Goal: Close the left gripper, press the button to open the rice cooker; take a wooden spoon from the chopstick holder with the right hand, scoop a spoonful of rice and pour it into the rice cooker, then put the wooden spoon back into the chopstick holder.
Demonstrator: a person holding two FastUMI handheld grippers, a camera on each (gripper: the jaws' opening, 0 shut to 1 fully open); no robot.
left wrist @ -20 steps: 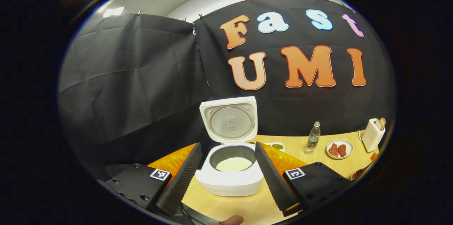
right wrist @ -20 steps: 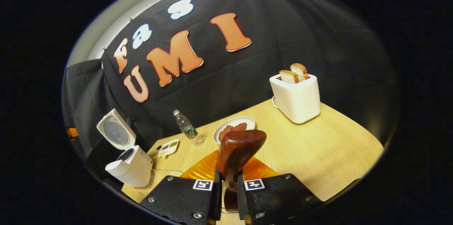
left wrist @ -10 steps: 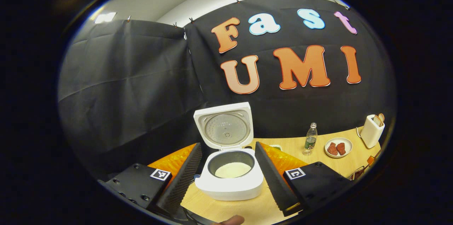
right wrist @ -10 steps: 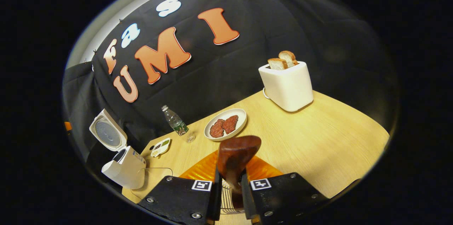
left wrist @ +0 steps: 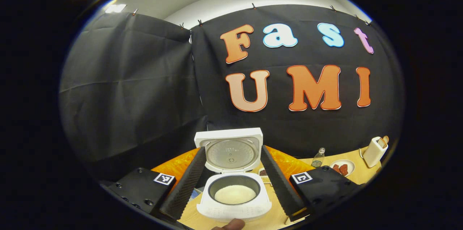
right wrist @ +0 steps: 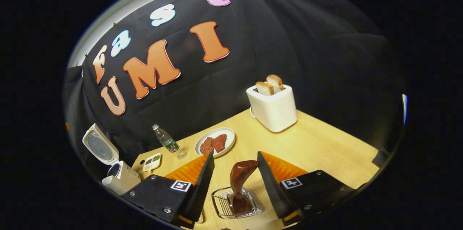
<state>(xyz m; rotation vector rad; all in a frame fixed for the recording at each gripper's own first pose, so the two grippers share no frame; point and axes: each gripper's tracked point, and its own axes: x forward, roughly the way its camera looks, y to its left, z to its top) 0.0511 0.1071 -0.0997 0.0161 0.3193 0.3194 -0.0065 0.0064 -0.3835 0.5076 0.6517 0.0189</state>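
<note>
Going left to right: the left tool [left wrist: 231, 183] hung in front of the cooker [left wrist: 234, 201], fingers spread wide with nothing between them. The lid [left wrist: 229, 148] stood up, and white rice [left wrist: 235, 194] sat in the pot. So the button part looked done to me.

Further along the counter [right wrist: 325, 143] there was a bottle [right wrist: 165, 139], a plate [right wrist: 215, 142] with two reddish pieces on it, and a toaster [right wrist: 273, 109] at the back.

At the right, the right tool [right wrist: 234, 183] was also spread apart, gripping nothing. The spoon [right wrist: 240, 186] stood between its fingers without touching either. It was down in the wire holder [right wrist: 236, 204], long axis roughly upright and leaning a bit, bowl end on top. So it sat straight ahead of that tool, far nearer to it than to the left one. My guess is the task was pretty much wrapped up, and the right tool only needed to back away without bumping the spoon or tipping the holder.
</note>
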